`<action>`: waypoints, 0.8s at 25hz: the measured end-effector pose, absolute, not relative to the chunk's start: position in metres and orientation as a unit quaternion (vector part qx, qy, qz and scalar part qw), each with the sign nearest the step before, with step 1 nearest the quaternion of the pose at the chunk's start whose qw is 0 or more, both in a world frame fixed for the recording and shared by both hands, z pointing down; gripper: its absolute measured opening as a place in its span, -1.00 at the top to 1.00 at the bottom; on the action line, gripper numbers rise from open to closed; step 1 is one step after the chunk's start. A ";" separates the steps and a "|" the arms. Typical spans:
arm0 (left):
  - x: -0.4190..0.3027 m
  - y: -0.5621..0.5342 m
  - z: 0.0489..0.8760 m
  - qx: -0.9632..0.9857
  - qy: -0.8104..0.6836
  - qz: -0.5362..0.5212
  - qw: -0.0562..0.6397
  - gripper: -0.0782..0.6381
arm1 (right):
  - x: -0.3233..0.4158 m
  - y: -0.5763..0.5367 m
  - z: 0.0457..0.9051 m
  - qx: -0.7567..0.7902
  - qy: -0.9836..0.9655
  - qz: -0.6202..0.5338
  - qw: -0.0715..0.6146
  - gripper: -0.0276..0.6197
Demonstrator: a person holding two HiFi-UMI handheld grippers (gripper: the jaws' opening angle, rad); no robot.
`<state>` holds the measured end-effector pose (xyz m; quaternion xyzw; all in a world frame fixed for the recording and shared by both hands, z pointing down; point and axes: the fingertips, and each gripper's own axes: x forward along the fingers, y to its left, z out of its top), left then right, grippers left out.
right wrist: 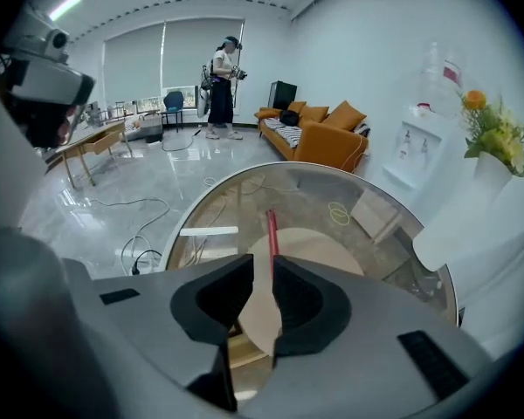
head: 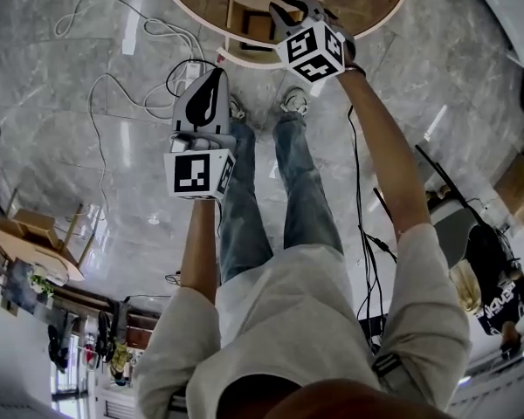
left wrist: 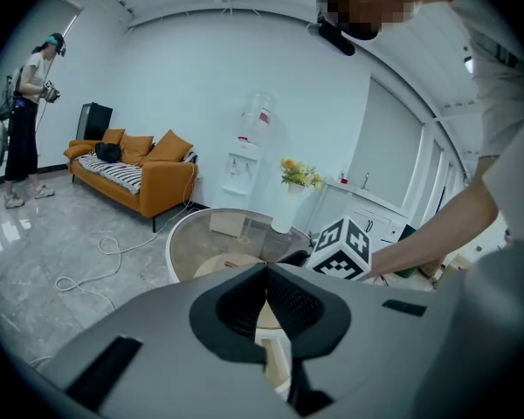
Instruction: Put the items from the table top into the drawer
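A round glass-topped table [right wrist: 319, 197] with a white rim fills the middle of the right gripper view and the top edge of the head view. A thin red stick [right wrist: 271, 232] lies on the glass near the centre, pointing away toward the far rim. A pale round disc [right wrist: 327, 253] shows at the table's middle; whether it sits on or under the glass cannot be told. Below the top, at the upper centre of the head view, is an open wooden box [head: 247, 26]. The grey marble floor [head: 113, 190] carries looping white cables [head: 113, 85] at upper left.
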<state>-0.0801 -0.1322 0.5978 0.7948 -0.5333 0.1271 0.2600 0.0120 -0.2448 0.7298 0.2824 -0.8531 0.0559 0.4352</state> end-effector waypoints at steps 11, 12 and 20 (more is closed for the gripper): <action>-0.099 -0.125 0.600 0.787 -0.543 0.122 0.264 0.74 | 0.015 -0.273 0.775 0.251 -0.818 0.098 0.507 0.58; -0.101 -0.125 0.600 0.787 -0.545 0.121 0.264 0.74 | 0.015 -0.272 0.778 0.249 -0.817 0.101 0.510 0.59; -0.105 -0.119 0.598 0.786 -0.549 0.115 0.260 0.74 | 0.015 -0.264 0.777 0.253 -0.818 0.090 0.509 0.71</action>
